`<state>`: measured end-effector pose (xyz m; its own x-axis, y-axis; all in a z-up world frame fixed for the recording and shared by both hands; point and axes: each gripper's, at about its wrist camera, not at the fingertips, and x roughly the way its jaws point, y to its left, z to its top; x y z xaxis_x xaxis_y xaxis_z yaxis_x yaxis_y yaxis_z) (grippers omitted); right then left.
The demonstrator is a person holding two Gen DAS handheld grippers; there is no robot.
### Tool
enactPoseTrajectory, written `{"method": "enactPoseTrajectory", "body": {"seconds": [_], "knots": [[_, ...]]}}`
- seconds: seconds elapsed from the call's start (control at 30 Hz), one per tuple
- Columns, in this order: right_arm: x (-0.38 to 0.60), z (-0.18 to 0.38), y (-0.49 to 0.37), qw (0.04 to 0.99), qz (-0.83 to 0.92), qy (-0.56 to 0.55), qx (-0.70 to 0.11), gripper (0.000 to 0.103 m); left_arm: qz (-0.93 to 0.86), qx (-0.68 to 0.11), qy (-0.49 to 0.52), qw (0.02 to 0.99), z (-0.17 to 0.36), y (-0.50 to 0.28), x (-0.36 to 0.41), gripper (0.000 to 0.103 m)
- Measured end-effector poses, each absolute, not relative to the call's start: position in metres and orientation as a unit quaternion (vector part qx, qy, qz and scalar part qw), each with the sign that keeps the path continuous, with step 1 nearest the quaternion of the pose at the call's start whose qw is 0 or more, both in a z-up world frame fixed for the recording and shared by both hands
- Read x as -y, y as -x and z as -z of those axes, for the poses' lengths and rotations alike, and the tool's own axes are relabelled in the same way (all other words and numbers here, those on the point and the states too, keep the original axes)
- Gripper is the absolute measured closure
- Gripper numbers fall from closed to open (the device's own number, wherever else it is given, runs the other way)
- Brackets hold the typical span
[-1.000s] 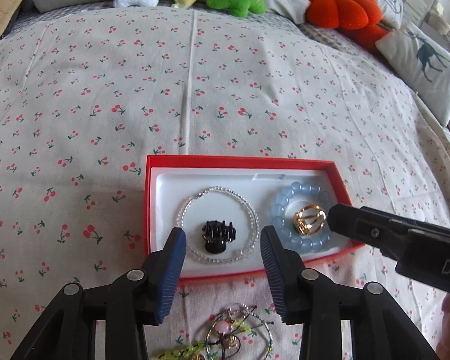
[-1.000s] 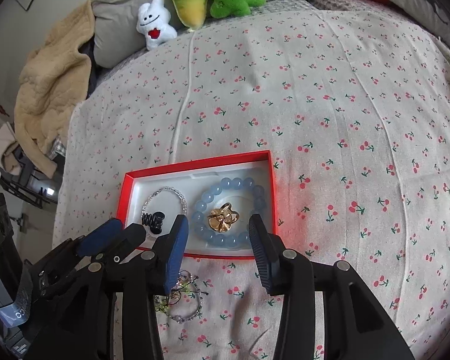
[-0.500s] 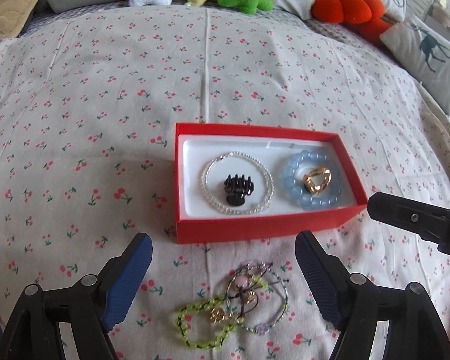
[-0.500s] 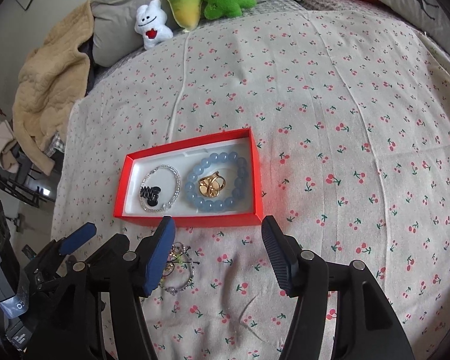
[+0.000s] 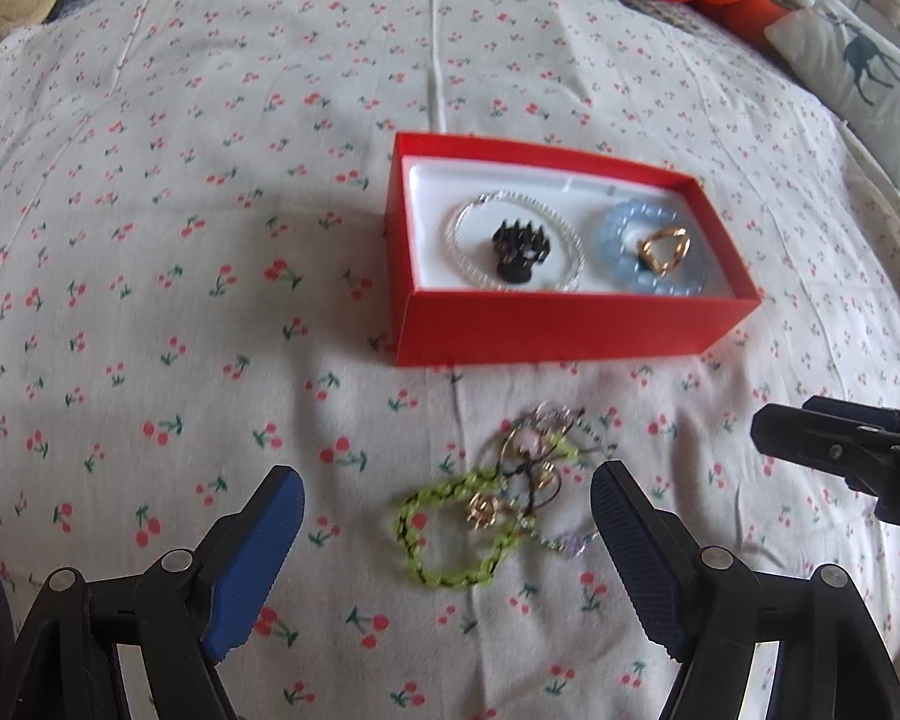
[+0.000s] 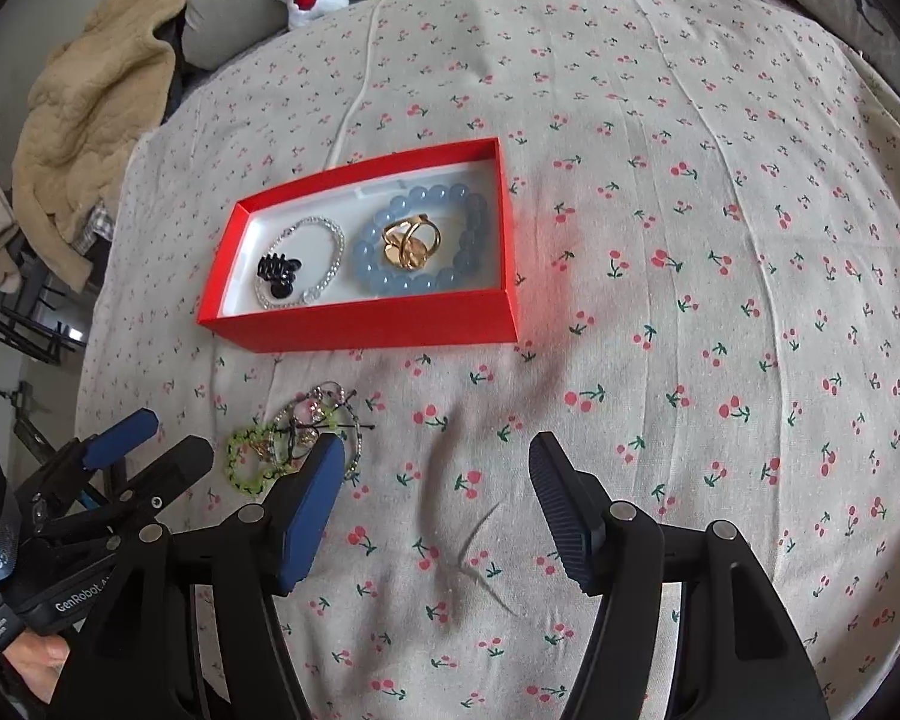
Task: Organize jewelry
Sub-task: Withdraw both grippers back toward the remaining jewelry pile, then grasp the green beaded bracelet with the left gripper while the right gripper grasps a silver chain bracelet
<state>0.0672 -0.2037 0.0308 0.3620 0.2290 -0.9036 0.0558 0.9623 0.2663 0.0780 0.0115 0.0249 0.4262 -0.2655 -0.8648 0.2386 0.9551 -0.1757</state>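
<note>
Left gripper [image 5: 447,516] jaws spread wide, empty, poised above the tangled pile of loose bracelets [image 5: 501,501] lying on the cherry-print bedspread [image 5: 150,240], near side of the red box [image 5: 564,324]. Box holds a clear bead bracelet [image 5: 516,240], black claw clip [image 5: 519,246], blue bead bracelet [image 5: 654,249] and gold ring [image 5: 666,251]. Right gripper [image 6: 435,492], also wide and empty, hangs over bare cloth to the right; likely step is fetching the next piece, which calls for closing on one strand without dragging the tangle.
</note>
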Motion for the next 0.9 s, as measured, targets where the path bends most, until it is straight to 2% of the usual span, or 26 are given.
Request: {"method": "enactPoseTrajectory", "body": {"seconds": [0.3, 0.57, 0.73, 0.9], "knots": [[0.206, -0.011, -0.059, 0.798, -0.037, -0.110, -0.591, 0.036, 0.129, -0.547, 0.005, 0.827, -0.006, -0.071, -0.034, 0.021], [0.202, 0.000, -0.058, 0.788, -0.028, -0.104, -0.607, 0.036, 0.128, -0.569, 0.042, 0.811, 0.008, -0.075, -0.046, 0.023], [0.198, 0.002, -0.060, 0.785, -0.029, -0.103, -0.610, 0.036, 0.126, -0.580, 0.064, 0.802, 0.015, -0.084, -0.043, 0.046], [0.196, 0.005, -0.062, 0.782, -0.030, -0.101, -0.615, 0.036, 0.132, -0.587, 0.064, 0.796, 0.021, -0.089, -0.029, 0.061]]}}
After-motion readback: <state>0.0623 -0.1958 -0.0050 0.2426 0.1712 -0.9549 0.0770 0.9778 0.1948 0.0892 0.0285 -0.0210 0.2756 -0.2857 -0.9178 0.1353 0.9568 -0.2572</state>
